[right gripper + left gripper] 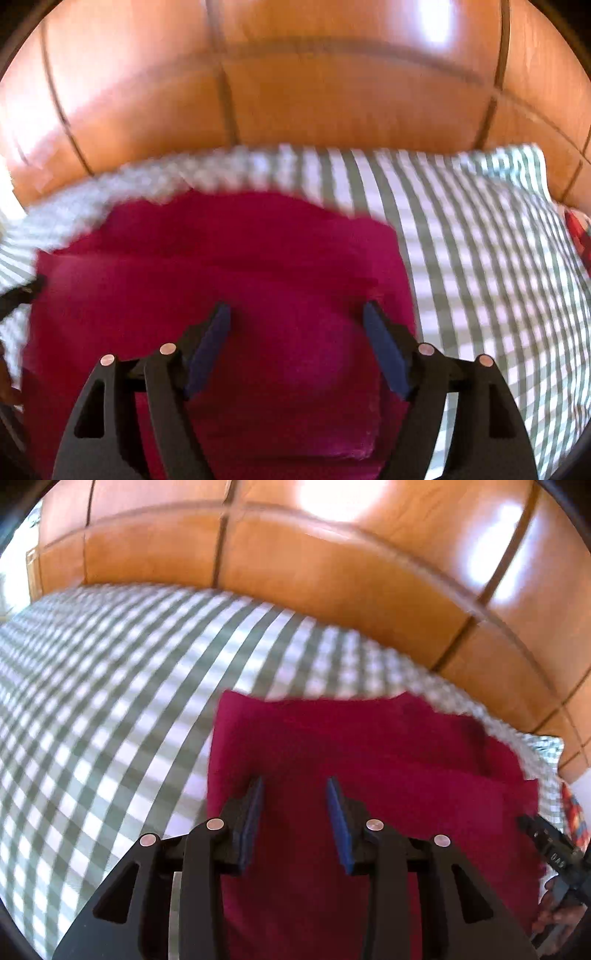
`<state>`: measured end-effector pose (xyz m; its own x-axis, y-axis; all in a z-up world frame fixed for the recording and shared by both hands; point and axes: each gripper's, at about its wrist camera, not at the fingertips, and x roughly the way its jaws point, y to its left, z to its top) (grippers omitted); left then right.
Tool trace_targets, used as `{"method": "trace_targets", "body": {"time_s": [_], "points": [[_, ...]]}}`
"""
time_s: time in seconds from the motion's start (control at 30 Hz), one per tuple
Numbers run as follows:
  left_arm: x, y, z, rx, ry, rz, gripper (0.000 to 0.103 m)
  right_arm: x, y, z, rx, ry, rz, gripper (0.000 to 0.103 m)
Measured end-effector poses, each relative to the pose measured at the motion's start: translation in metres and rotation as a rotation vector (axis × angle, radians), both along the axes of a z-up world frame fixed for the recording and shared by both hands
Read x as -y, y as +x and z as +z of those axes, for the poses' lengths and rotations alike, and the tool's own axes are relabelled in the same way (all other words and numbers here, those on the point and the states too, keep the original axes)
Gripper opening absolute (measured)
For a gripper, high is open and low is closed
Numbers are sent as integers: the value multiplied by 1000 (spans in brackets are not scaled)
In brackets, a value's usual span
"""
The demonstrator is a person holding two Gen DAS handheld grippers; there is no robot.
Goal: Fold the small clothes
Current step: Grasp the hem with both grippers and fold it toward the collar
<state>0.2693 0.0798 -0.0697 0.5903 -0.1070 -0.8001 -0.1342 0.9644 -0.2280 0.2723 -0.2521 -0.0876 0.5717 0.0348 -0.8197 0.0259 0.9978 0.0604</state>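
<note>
Both hand-held grippers, left hand-held gripper [295,794] and right hand-held gripper [297,317], hover with jaws apart and empty, the folded crimson cloth garment [369,746] lying directly beneath and ahead on the green-checked bed [110,686], equally near both.

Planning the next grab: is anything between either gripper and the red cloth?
Nothing visible. The left gripper and right gripper both point at the red cloth on the checked cover, jaws apart and empty.

Marking: small pale characters are seen on the other gripper [557,853], at the lower right beside the red garment [369,757]; too blurred to be read.
Other text: none can be read.
</note>
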Motion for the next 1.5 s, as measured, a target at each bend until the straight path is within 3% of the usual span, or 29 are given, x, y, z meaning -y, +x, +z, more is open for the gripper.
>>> {"method": "trace_targets", "body": {"time_s": [0.1, 0.27, 0.33, 0.53, 0.67, 0.77, 1.03, 1.17, 1.23, 1.3, 1.33, 1.47, 1.5], "points": [[-4, -9, -7, 59, -2, -15, 34, 12, -7, -13, 66, 52, 0, 83], [1, -12, 5, 31, 11, -9, 35, 16, -4, -11, 70, 41, 3, 85], [-5, -23, 17, 24, -15, -3, 45, 12, -8, -11, 66, 40, 3, 86], [-33, -95, 43, 45, 0, 17, 46, 14, -15, 8, 69, 56, -16, 95], [-53, -144, 38, 16, -9, 35, 46, 21, -47, 24, 72, 56, -26, 96], [-63, -183, 37, 4, -34, 24, 46, 36, -92, 20, -2, 146, -10, 96], [-59, -277, 32, -42, -151, -133, 46, 69, -198, 2, -123, 215, 37, 96], [-43, -305, 16, -74, -137, -190, 46, 70, -259, -1, -155, 239, 122, 96], [-42, -316, 8, -97, -144, -191, 46, 71, -289, 0, -168, 254, 148, 88], [-42, -321, 4, -114, -147, -198, 46, 72, -309, -1, -184, 276, 161, 71], [-43, -323, 4, -116, -152, -197, 44, 72, -316, -2, -189, 284, 164, 66], [-39, -328, 2, -133, -147, -220, 19, 70, -333, -4, -218, 299, 203, 52], [-37, -330, 4, -133, -153, -232, 16, 69, -334, -3, -229, 289, 219, 37]]}}
